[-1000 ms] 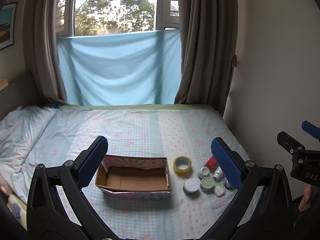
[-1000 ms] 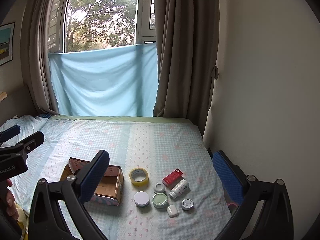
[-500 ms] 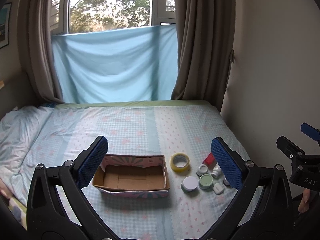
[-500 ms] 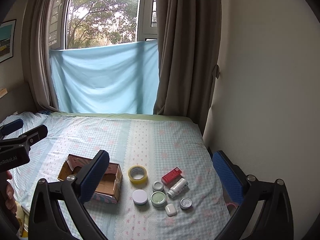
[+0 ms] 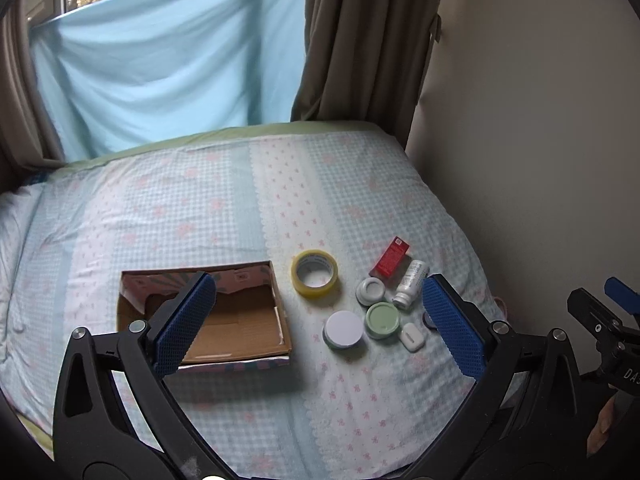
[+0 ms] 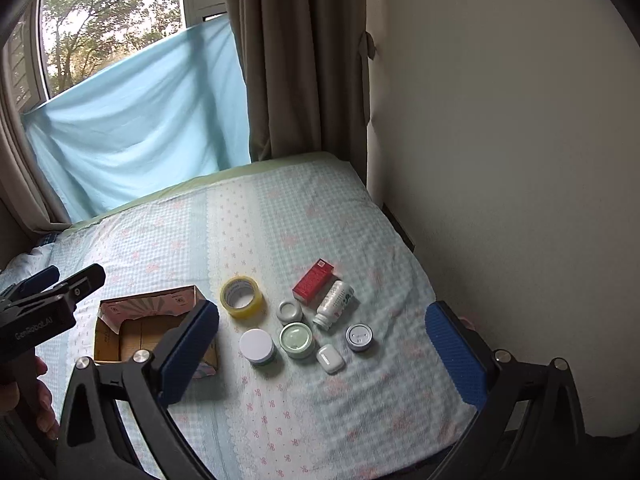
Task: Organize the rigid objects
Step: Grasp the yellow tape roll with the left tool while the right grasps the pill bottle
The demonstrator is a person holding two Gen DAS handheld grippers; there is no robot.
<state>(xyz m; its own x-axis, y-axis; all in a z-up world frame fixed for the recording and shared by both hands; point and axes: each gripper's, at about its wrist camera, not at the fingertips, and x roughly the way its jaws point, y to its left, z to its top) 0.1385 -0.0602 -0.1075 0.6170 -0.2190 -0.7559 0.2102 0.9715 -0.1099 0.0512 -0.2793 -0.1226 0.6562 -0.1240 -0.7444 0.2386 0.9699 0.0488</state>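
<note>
An open cardboard box (image 5: 224,320) (image 6: 120,336) lies on the bed, nothing visible inside it. To its right lie a yellow tape roll (image 5: 314,272) (image 6: 241,296), a red box (image 5: 390,257) (image 6: 313,276), a white bottle (image 5: 411,284) (image 6: 334,304), a white-lidded jar (image 5: 343,329) (image 6: 257,346), a green-lidded jar (image 5: 383,319) (image 6: 296,339), a small white cap (image 5: 371,290) (image 6: 289,311), a white earbud case (image 5: 413,336) (image 6: 330,358) and a small round tin (image 6: 359,336). My left gripper (image 5: 320,320) is open and empty above them. My right gripper (image 6: 320,356) is open and empty too.
The bed (image 5: 200,208) has a checked blue-and-pink sheet. A wall (image 6: 500,160) runs along its right side. Curtains (image 5: 360,40) and a blue cloth (image 5: 160,60) hang behind it. The right gripper shows at the right edge of the left wrist view (image 5: 604,320).
Both grippers have moved forward and tilted down toward the bed, so the box and the small objects look larger and closer. Nothing on the bed has moved.
</note>
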